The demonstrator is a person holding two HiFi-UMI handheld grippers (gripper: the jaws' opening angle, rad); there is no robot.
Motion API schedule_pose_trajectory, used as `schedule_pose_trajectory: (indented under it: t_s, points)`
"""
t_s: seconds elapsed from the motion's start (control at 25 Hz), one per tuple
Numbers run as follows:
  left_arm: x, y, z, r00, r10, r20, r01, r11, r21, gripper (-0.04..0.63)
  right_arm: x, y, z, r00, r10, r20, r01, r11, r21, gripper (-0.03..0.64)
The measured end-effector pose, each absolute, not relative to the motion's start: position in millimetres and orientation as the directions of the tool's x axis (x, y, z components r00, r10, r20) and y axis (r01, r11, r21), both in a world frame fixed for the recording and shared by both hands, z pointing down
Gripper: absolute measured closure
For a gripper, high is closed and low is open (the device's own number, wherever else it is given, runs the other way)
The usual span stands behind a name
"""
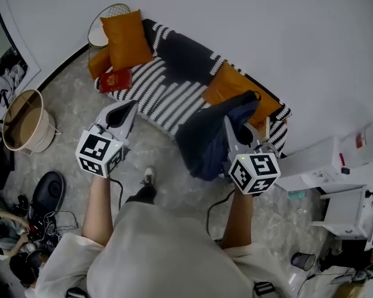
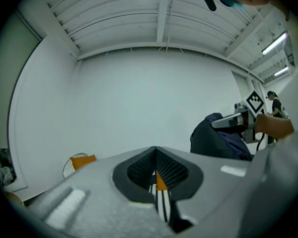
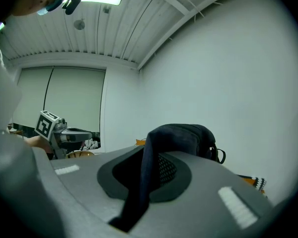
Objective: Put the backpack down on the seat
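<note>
Cushions (image 1: 125,39), orange, crowd both ends of the striped sofa (image 1: 168,95); a red packet (image 1: 115,79) lies there, print unreadable; navy backpack (image 1: 202,141) hangs before its right end, strap clamped in the right gripper (image 1: 226,121) jaws; left gripper (image 1: 132,107) jaws seem together, empty.

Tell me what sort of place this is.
Probably a studio room staged as a lounge: a striped sofa with orange cushions against a bare white wall, plus loose cables and white equipment nearby.

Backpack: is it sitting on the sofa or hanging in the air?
Hanging. The right gripper is shut on its strap, and the backpack dangles in front of the sofa.
</note>
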State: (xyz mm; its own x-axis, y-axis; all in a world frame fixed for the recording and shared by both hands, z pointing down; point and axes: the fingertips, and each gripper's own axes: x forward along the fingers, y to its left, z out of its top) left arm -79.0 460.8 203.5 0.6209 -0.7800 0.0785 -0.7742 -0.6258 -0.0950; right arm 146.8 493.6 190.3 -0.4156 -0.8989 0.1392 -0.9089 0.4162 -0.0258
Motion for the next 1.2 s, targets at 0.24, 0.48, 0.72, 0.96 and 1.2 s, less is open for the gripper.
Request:
schedule_pose_trajectory:
  t_s: [0.24,0.48,0.72,0.96,1.2]
  points:
    - [-89,403,205,0.626,-0.773,0.101,-0.764,-0.634,-0.119,0.592,136,436,183,-0.409,-0.903,0.135,-0.912,0.409,-0.027,0.594]
    - [-99,346,204,0.632,-0.768,0.107,-0.754,-0.641,-0.145,0.592,126,383,169,-0.406,-0.907,0.114,-0.913,0.406,-0.024,0.594]
    - [-101,289,211,0.646,-0.754,0.123,-0.741,-0.657,-0.136,0.592,121,326,170,-0.394,-0.911,0.120,-0.919,0.395,-0.023,0.594]
    - [-100,235,223,0.649,-0.747,0.147,-0.736,-0.665,-0.129,0.592,124,274,179,-0.380,-0.915,0.137,-0.925,0.379,-0.029,0.594]
    - [-105,187,232,0.651,-0.742,0.163,-0.727,-0.671,-0.145,0.592,122,230,189,-0.362,-0.919,0.154,-0.932,0.360,-0.042,0.594]
